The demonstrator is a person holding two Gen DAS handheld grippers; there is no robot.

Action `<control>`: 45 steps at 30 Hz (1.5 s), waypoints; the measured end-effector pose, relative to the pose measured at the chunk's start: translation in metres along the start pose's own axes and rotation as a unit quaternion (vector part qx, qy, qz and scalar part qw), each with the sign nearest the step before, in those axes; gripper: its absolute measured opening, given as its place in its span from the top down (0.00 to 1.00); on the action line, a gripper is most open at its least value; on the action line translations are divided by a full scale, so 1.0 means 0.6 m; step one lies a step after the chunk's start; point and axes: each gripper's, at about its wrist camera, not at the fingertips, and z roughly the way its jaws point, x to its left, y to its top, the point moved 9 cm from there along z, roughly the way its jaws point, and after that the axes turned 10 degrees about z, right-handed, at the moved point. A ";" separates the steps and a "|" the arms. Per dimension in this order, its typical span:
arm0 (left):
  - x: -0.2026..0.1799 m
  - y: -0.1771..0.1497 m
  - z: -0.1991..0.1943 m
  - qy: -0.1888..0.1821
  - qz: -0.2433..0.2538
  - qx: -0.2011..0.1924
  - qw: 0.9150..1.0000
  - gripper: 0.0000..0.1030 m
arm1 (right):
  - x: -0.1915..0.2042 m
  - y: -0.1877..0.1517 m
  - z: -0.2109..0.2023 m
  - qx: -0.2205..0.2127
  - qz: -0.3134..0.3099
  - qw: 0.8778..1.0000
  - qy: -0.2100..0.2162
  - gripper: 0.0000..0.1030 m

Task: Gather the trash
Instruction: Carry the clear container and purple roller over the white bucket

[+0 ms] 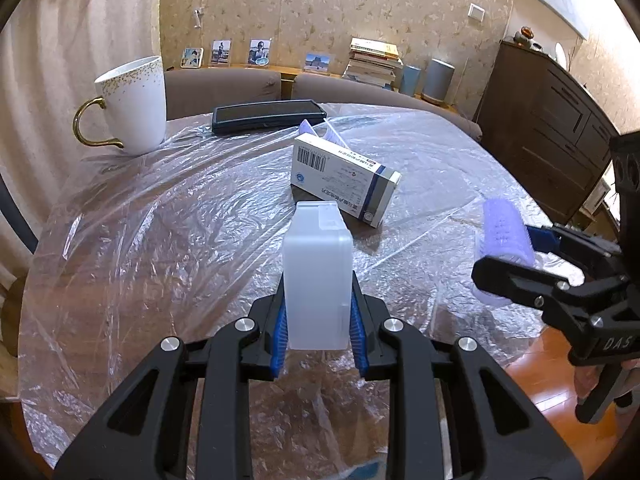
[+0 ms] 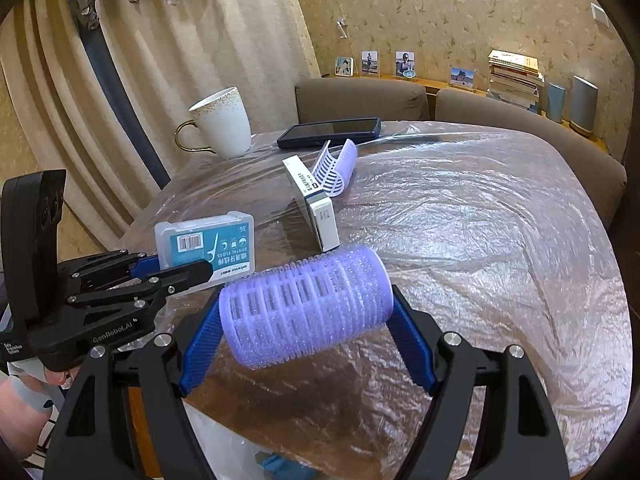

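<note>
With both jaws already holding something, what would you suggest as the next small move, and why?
Probably carry both items off the table toward a bin, which is not in view. The left gripper is shut on the dental floss box and the right gripper on the purple hair roller; both appear lifted off the plastic-covered table.

walls: floral wallpaper (image 1: 360,0) | curtain (image 2: 180,60) | dark dresser (image 1: 552,128) | wood floor (image 1: 552,360)
</note>
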 end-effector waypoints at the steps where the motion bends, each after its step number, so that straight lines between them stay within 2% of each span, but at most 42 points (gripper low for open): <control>1: -0.001 -0.001 -0.004 -0.001 -0.002 -0.001 1.000 0.73 | 0.001 -0.002 -0.002 0.000 0.000 1.000 0.000 0.26; 24: -0.007 -0.069 -0.110 0.008 -0.001 -0.006 1.000 0.73 | 0.044 -0.082 -0.056 0.021 -0.020 0.999 0.017 0.26; 45: -0.046 -0.144 -0.173 -0.018 0.034 0.019 0.999 0.73 | 0.073 -0.170 -0.093 0.054 -0.024 0.998 0.026 0.26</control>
